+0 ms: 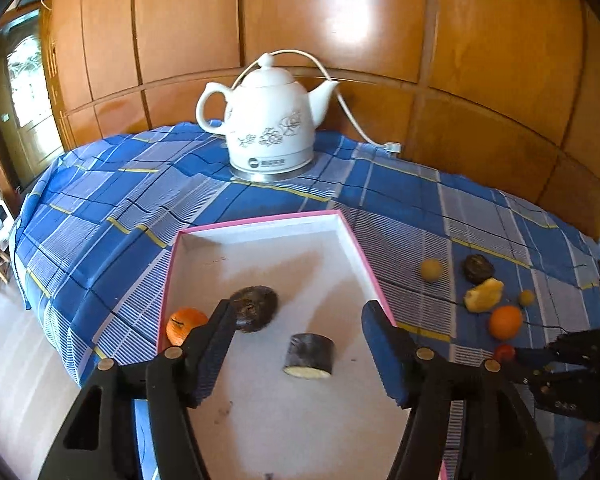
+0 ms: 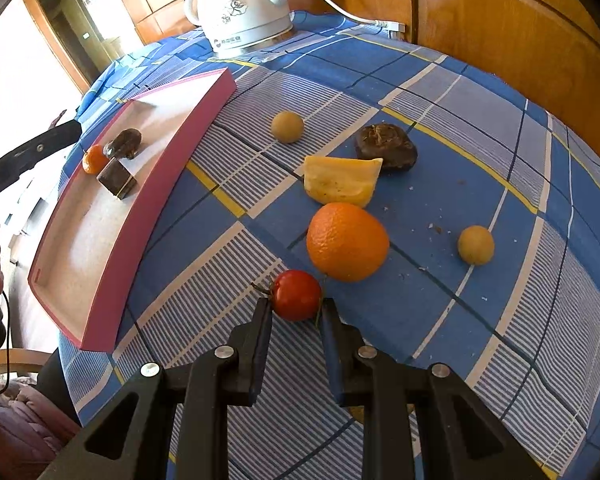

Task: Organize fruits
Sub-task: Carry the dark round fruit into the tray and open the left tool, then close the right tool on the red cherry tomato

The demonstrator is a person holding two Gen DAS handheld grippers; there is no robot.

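A: Right gripper (image 2: pixel 296 306) pinched onto the small red tomato (image 2: pixel 297 294), stem trailing left, on the cloth just before the orange (image 2: pixel 347 241).

B: Left gripper (image 1: pixel 296 312) spread, empty, above the pink tray (image 1: pixel 366 258). Cut dark piece (image 1: pixel 309 356) inside, pale face near; mandarin (image 1: pixel 184 324) half hidden behind a finger.

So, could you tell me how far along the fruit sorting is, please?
Done: a small orange, a dark round fruit and a dark cut piece lie in the pink tray. In hand: the right tongs grip the red tomato; the left tongs are open. Left: five pieces on the cloth.
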